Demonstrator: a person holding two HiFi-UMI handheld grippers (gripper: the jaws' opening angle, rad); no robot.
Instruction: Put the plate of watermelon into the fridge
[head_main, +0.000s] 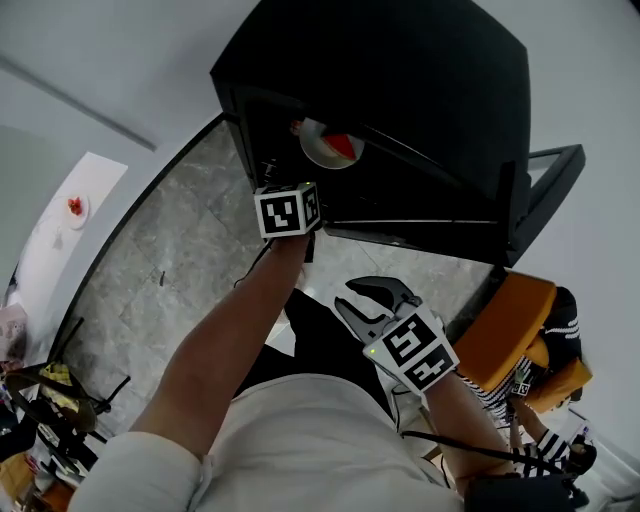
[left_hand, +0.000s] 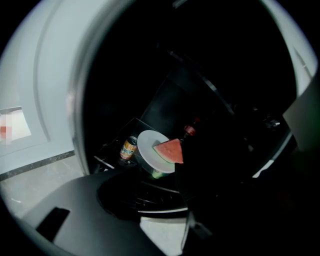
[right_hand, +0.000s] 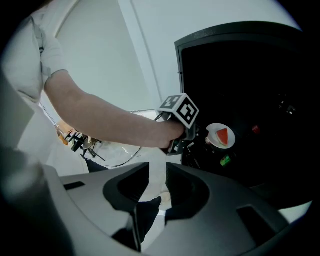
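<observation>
Plate (left_hand: 148, 149) sits in fridge (head_main: 400, 100), judged stiff, slick, breakable, watermelon (left_hand: 170, 151) loose; grip near rim, level; left gripper (right_hand: 196, 136) and right gripper (right_hand: 156, 176) both released, empty.

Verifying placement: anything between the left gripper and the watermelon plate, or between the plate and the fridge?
Nothing visible. The plate of watermelon already sits inside the open fridge beside a can; the open left gripper faces it unobstructed.
</observation>
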